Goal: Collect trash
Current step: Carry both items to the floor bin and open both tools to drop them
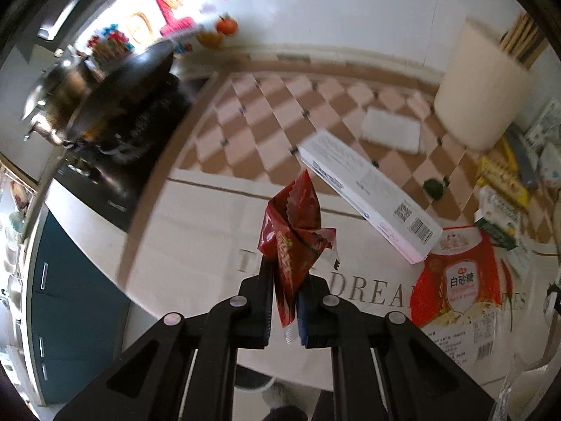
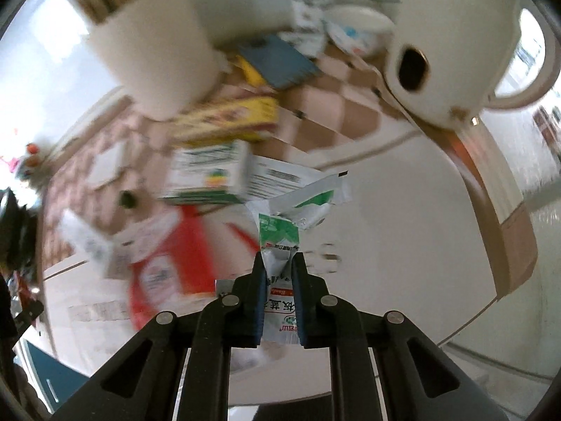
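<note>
White countertop (image 1: 196,231) meets a checkered tile backsplash (image 1: 280,112), with boxes and a sugar bag (image 1: 455,280) strewn about. Angled steeply downward above it, the left gripper (image 1: 284,273) pinches a crumpled red wrapper (image 1: 294,231); the right gripper (image 2: 278,263) clamps a green-and-white packet (image 2: 280,231).

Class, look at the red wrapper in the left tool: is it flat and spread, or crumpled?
Crumpled. The red wrapper shows creases and folded corners, pinched between the shut fingers of the left tool above the counter.
</note>
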Tool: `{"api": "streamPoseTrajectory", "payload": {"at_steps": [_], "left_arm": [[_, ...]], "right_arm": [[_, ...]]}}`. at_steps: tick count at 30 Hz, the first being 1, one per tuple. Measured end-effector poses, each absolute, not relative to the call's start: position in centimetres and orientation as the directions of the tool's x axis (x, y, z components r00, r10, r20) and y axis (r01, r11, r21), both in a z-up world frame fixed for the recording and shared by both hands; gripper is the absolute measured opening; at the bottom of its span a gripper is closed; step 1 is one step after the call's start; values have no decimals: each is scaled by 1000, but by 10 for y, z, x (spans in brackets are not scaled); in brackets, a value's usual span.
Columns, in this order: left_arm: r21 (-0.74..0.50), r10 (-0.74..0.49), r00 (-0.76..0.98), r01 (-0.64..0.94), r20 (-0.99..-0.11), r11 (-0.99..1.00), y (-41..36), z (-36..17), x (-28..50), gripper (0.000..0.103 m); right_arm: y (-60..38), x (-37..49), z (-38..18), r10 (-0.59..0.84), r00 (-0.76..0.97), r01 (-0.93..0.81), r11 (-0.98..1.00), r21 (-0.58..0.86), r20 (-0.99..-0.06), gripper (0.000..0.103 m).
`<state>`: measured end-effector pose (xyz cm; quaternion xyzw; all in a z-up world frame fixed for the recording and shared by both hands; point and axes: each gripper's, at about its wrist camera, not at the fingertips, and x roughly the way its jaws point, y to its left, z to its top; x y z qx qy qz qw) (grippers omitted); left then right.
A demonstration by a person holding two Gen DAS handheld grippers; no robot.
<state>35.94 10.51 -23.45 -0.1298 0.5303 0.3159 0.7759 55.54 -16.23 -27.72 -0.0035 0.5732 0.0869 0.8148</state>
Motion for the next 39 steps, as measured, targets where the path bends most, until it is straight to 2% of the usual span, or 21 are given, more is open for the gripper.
{"api": "streamPoseTrajectory", "payload": {"at_steps": [6,10,15,18,24,27,34,39], "left_arm": [[107,385,304,-648,-872,754,135,-207,282,8],[89,381,301,-672,-874,736,149,-208,216,8],[78,335,220,-722,-916,688,169,-249,135,8],[59,268,148,-770,-952,635,183,-296,90,8],[-2,85,57,-842,-995,539,201,-425,28,8],[-64,-41,50,-876,-998,478,205,-511,10,8],[-148,-294,43,-926,-955,346,196,-716,-13,8],[-169,-391,38,-937,-920,307,185,-816,-23,9]], "right_arm": [[-106,498,-233,242,374,-268,952,145,-895,14],[-64,441,-219,302,368,-351,921,169,-879,14],[-16,359,-236,349,312,-455,871,184,-884,14],[4,309,-272,348,233,-511,839,190,-908,14],[32,228,-395,254,16,-613,767,191,-967,14],[40,198,-480,192,-103,-639,739,213,-976,14],[53,155,-675,125,-253,-655,708,265,-959,14],[59,136,-799,86,-323,-647,707,286,-942,14]]}}
